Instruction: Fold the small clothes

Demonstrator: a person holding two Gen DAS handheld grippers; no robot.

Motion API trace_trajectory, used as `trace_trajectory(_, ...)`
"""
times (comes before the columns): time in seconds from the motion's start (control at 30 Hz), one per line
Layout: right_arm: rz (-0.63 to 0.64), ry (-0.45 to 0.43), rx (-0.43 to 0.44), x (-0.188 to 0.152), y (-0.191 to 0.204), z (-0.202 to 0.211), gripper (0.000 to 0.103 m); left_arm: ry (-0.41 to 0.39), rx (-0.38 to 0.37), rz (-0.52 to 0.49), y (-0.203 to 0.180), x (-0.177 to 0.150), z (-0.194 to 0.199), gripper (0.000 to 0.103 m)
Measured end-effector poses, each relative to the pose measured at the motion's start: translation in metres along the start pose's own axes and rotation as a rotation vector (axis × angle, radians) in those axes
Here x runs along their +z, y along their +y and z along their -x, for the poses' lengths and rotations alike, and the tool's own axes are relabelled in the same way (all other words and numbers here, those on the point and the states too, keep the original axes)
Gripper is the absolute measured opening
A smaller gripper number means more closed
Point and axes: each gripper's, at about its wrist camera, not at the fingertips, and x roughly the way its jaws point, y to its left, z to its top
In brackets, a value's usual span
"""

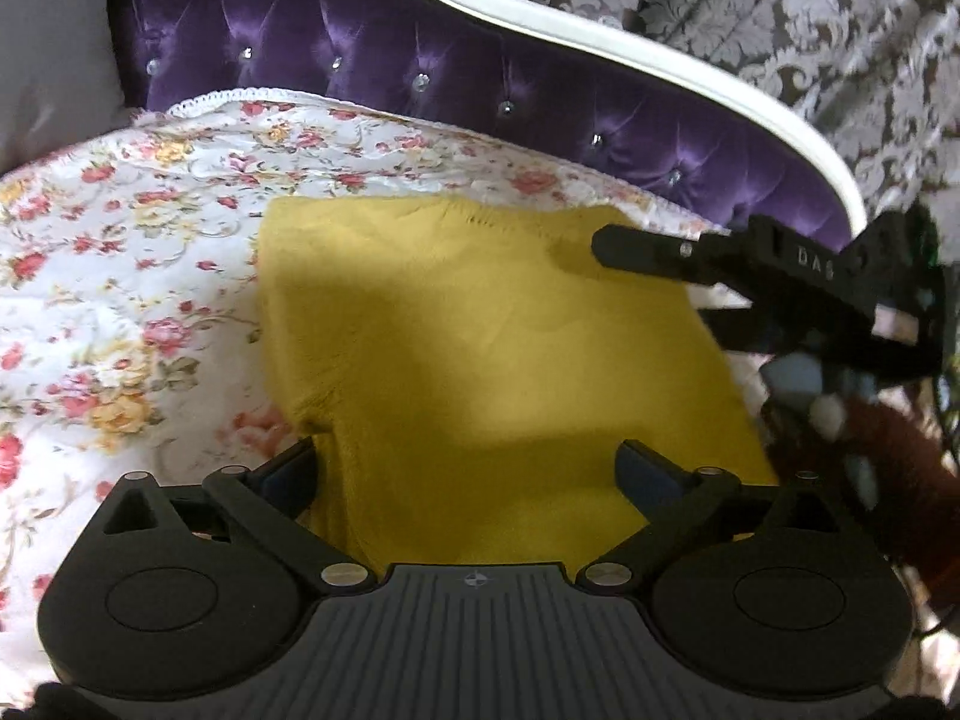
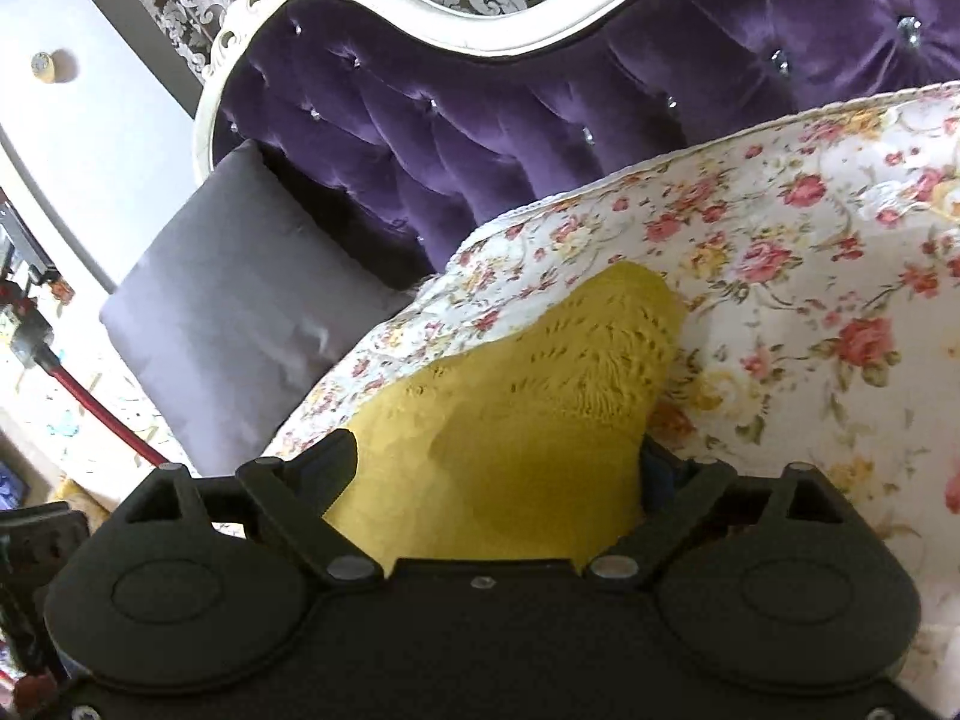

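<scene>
Floral bedspread (image 1: 120,252) bears yellow garment (image 1: 480,360), near edge hidden behind jaws.

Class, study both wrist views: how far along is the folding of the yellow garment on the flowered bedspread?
Done: the yellow garment lies as a flat, roughly square packet on the flowered bedspread, so at least one fold looks made.
In hand: nothing; the left claw and the right claw both stand open over the cloth.
Left: perhaps another fold; no other clothes are visible.
</scene>
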Motion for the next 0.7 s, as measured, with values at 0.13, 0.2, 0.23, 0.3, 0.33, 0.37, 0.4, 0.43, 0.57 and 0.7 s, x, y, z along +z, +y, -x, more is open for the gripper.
trace_trajectory(0.13,0.012,0.049,-0.043,0.001,0.002,-0.003,0.049,0.016,-0.078,0.076,0.003,0.003,0.001,0.068)
trace_trajectory(0.2,-0.001,0.049,-0.072,-0.001,0.003,0.002,0.047,0.046,-0.093,0.104,0.003,0.003,0.003,0.035)
trace_trajectory(0.23,-0.001,0.048,-0.090,-0.002,0.006,0.005,0.046,0.061,-0.086,0.106,0.002,0.001,0.004,0.023)
trace_trajectory(0.3,0.013,0.053,-0.145,-0.005,0.016,0.015,0.045,0.078,-0.098,0.118,0.000,-0.003,0.010,0.022)
trace_trajectory(0.33,0.014,0.055,-0.161,-0.007,0.021,0.022,0.045,0.088,-0.108,0.128,-0.001,-0.006,0.015,0.022)
trace_trajectory(0.37,0.012,0.059,-0.171,-0.010,0.025,0.028,0.045,0.095,-0.121,0.131,-0.003,-0.009,0.020,0.022)
trace_trajectory(0.4,0.012,0.066,-0.184,-0.014,0.029,0.036,0.045,0.100,-0.131,0.132,-0.006,-0.013,0.026,0.022)
trace_trajectory(0.43,0.015,0.073,-0.197,-0.018,0.034,0.046,0.045,0.108,-0.142,0.129,-0.009,-0.018,0.032,0.022)
trace_trajectory(0.57,0.011,0.119,-0.226,-0.041,0.045,0.078,0.045,0.147,-0.165,0.101,-0.032,-0.042,0.060,0.022)
trace_trajectory(0.7,-0.002,0.168,-0.247,-0.072,0.056,0.112,0.045,0.167,-0.176,0.080,-0.055,-0.070,0.088,0.022)
